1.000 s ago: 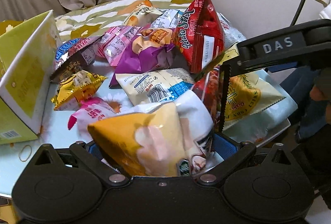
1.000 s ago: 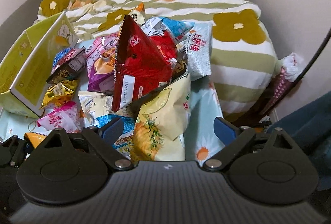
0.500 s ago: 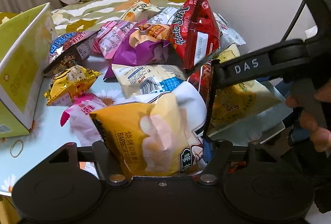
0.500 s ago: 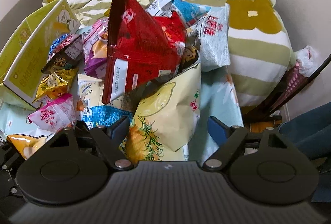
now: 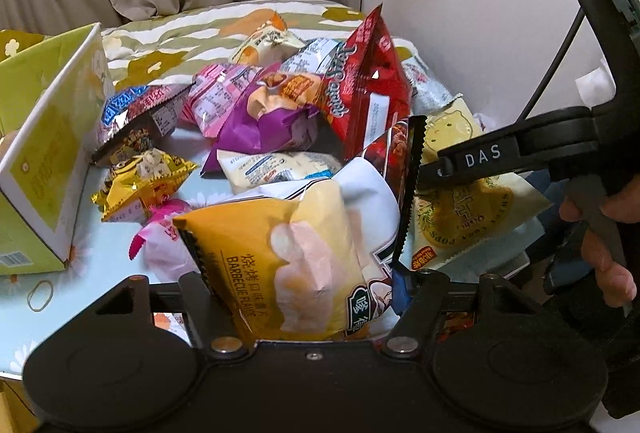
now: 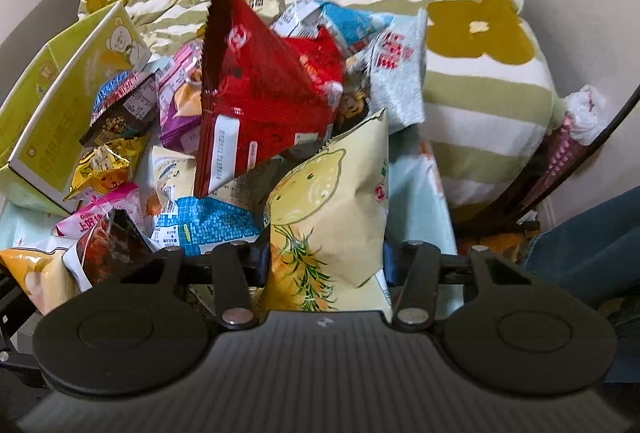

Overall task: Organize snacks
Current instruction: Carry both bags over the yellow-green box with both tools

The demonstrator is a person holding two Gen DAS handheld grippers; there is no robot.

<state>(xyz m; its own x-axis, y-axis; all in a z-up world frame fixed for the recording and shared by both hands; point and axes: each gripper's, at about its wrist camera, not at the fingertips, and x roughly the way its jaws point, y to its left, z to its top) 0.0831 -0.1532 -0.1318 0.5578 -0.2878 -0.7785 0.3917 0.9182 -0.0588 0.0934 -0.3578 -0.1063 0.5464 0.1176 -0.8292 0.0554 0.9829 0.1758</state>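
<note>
Left wrist view shows my left gripper [image 5: 298,285] clamped on the orange barbecue chip bag [image 5: 288,257], fingers [image 5: 404,285] pinching its lower end at the near edge of the table [image 5: 24,289]. From the right wrist view, my right gripper [image 6: 324,261] has closed on the pale yellow lemon bag [image 6: 332,209], which stands near the table's right edge, leaning against the heap.

Both grips sit low on puffy, slippery packs, so I would lift slowly and straight up, one hand at a time. The tall red bag [image 6: 260,105] leans on the pile just behind the lemon bag and I judge it will topple if I drag sideways. The black-and-white bag [image 5: 376,201] presses against the orange one; I'd watch that it does not ride up with it. The green box [image 5: 44,169] stands open at the table's left edge, a likely place to put them.
</note>
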